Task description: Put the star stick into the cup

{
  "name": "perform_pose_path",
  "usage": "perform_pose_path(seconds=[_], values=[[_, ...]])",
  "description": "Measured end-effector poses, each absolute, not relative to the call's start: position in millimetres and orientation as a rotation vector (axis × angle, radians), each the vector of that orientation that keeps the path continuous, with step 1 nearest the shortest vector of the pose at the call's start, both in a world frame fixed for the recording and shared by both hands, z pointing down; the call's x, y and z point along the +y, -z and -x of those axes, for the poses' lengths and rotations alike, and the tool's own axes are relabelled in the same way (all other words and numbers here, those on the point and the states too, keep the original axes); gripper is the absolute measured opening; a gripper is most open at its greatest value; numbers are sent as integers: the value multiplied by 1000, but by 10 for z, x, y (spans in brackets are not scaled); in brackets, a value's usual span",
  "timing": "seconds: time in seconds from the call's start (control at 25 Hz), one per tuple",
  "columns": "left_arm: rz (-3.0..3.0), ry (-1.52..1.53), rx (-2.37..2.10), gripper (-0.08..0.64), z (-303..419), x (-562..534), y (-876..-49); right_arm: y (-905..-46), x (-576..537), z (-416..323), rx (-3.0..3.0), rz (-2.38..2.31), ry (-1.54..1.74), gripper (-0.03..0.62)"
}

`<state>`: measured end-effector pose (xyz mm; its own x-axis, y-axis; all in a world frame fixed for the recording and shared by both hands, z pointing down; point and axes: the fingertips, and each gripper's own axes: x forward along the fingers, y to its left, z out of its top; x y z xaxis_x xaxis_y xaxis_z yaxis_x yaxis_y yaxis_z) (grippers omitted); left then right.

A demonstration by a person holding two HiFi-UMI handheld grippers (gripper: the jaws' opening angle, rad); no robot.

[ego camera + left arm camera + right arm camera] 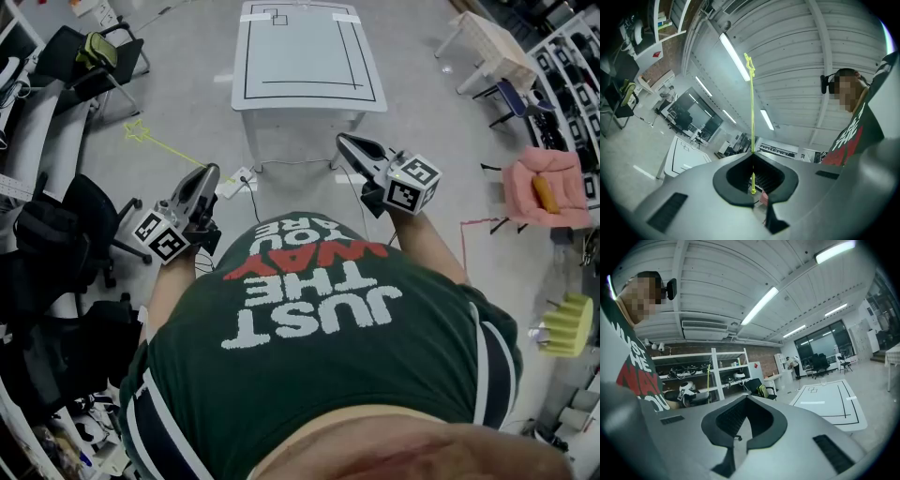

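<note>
The star stick (169, 148) is a thin yellow-green rod with a star (138, 131) at its far end. My left gripper (206, 174) is shut on the rod's near end and holds it out over the floor to the upper left. In the left gripper view the star stick (751, 117) rises straight from the closed jaws of the left gripper (753, 154) to its star (749, 61), and a short stub shows behind them. My right gripper (345, 141) (747, 397) is shut with nothing in it. A white table (305, 56) with black lines stands ahead. No cup shows clearly in any view.
Black office chairs (84, 216) crowd the left side, one with a yellow-green bag (94, 49). A power strip (234, 183) and cables lie on the floor before the table. At the right are a wooden table (487, 47) and a pink chair (544, 187).
</note>
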<state>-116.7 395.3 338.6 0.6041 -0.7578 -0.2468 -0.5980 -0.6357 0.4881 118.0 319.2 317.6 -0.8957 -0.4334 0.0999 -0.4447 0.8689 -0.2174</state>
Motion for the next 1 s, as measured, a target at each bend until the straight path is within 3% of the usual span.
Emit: perform_pose_path(seconds=[0.56, 1.0], values=[[-2492, 579, -1063, 11, 849, 3762, -3352, -3171, 3056, -1484, -3021, -724, -450, 34], [-2529, 514, -1014, 10, -327, 3457, -3228, -3193, 2904, -2662, -3037, -759, -453, 34]])
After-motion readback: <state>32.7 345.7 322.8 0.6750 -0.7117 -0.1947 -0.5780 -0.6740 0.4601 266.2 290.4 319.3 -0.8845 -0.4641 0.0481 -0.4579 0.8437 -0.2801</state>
